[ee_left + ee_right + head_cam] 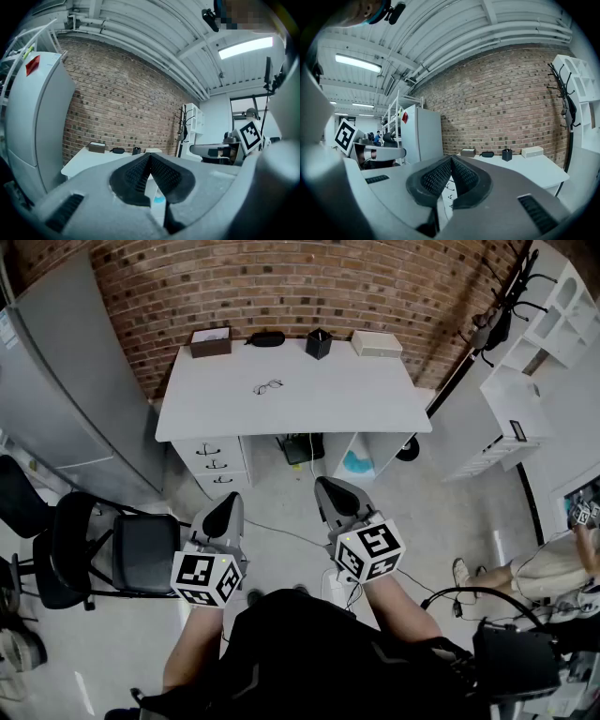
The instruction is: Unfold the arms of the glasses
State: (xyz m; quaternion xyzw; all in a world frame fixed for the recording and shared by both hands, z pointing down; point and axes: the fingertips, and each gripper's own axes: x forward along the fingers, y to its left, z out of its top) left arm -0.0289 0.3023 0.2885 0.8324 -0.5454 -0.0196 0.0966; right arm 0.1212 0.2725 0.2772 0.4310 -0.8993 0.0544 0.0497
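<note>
A pair of thin dark-framed glasses (pixel 267 386) lies near the middle of the white desk (pixel 375 399) against the brick wall. Both grippers hang well short of the desk, over the floor in front of it. My left gripper (pixel 222 515) is shut with nothing in it, its ribbed pads (pixel 140 173) pressed together. My right gripper (pixel 330 494) is also shut and empty, pads (pixel 440 177) touching. In the gripper views the glasses themselves do not show; only the desk (pixel 89 159) (pixel 534 171) is seen far ahead.
On the desk's back edge stand a brown box (pixel 210 340), a black case (pixel 266 338), a black pen cup (pixel 319 343) and a white box (pixel 376 344). A grey fridge (pixel 66 399) stands left, a black chair (pixel 103 554) near my left hand, white shelves (pixel 544 362) right.
</note>
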